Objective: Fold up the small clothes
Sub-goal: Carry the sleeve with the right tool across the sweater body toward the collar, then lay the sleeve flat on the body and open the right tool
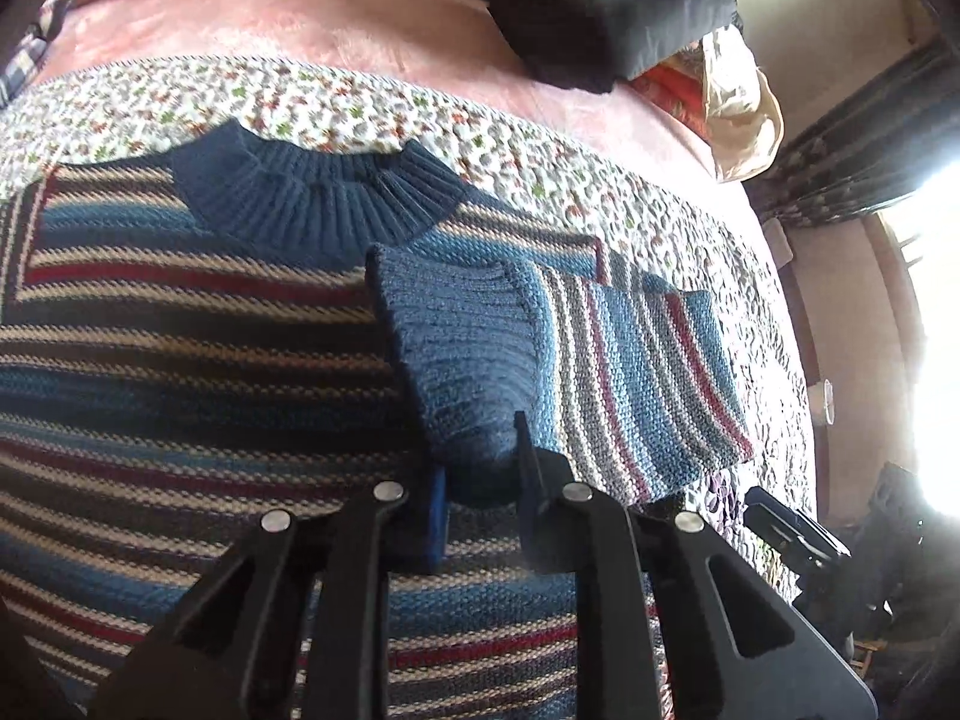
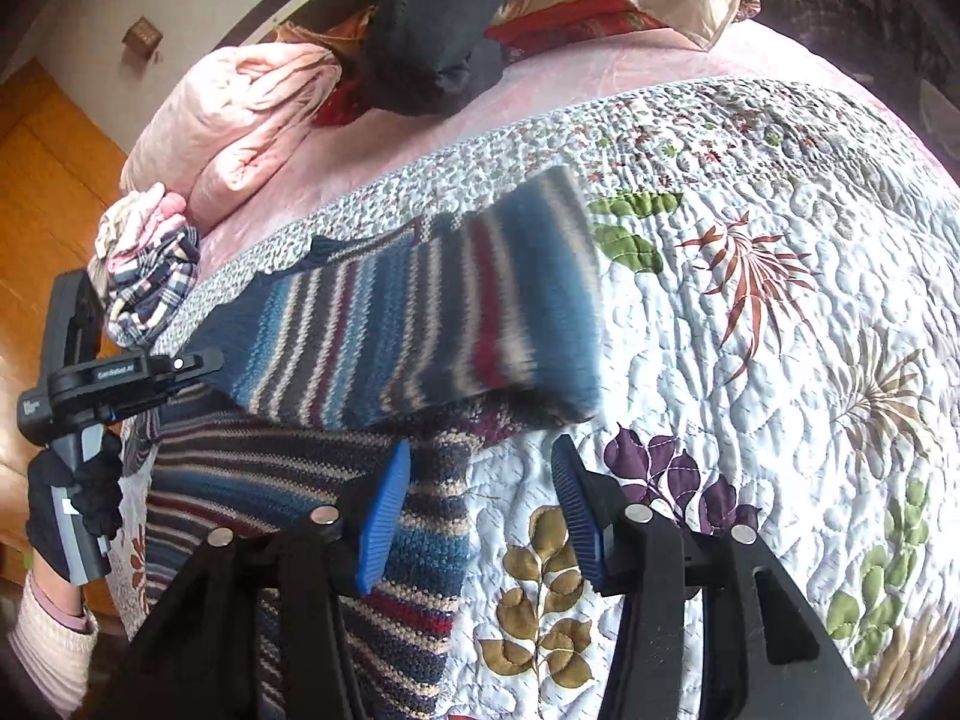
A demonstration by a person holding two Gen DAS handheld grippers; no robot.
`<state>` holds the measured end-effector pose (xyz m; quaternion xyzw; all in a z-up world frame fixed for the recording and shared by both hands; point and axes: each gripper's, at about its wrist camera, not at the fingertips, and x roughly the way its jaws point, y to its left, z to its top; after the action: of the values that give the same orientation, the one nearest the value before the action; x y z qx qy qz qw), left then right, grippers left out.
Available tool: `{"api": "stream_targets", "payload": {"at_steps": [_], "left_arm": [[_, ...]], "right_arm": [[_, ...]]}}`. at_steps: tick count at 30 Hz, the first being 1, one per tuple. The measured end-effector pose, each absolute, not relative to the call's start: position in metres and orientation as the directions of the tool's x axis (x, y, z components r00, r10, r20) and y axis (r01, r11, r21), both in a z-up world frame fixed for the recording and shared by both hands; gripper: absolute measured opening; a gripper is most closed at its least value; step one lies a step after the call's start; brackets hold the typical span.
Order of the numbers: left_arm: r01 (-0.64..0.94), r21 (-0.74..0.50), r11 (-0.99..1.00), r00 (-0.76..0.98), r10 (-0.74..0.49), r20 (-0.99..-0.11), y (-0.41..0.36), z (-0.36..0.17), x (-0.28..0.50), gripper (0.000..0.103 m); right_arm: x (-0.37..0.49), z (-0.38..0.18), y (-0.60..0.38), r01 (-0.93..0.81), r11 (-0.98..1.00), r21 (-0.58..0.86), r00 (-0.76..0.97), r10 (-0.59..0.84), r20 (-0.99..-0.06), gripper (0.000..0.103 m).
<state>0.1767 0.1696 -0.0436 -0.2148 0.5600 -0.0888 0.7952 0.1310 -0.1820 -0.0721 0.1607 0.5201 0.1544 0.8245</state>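
A striped knit sweater (image 1: 180,360) with a dark blue ribbed collar (image 1: 312,204) lies flat on a floral quilt (image 1: 540,168). Its right sleeve (image 1: 630,372) is folded in over the chest. My left gripper (image 1: 480,468) is shut on the blue ribbed cuff (image 1: 462,360) of that sleeve. In the right wrist view the sleeve (image 2: 420,330) looks blurred above the sweater body (image 2: 288,480). My right gripper (image 2: 480,450) stands open over the sweater's side edge and the quilt (image 2: 750,420), with nothing between its blue pads (image 2: 384,522). A gloved hand (image 2: 72,498) holds the left gripper's handle.
A pink blanket bundle (image 2: 240,120), dark clothing (image 2: 432,30) and a plaid garment (image 2: 150,288) sit at the far side of the bed. A pink sheet (image 1: 300,18) lies beyond the quilt. Wooden floor (image 2: 48,180) shows past the bed's left edge.
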Motion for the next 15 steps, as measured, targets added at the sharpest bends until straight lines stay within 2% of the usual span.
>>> {"api": "stream_targets", "payload": {"at_steps": [5,15], "left_arm": [[-0.139,-0.382,0.914,0.399,-0.301,-0.866,0.219,-0.032,0.173,0.016],[-0.18,-0.383,0.906,0.406,-0.286,-0.868,0.261,-0.039,0.164,0.017]], "right_arm": [[0.151,-0.076,-0.186,-0.02,0.895,0.445,0.412,0.413,-0.812,0.052],[0.178,-0.086,-0.123,-0.145,0.868,0.474,0.362,0.493,-0.791,0.051]]}}
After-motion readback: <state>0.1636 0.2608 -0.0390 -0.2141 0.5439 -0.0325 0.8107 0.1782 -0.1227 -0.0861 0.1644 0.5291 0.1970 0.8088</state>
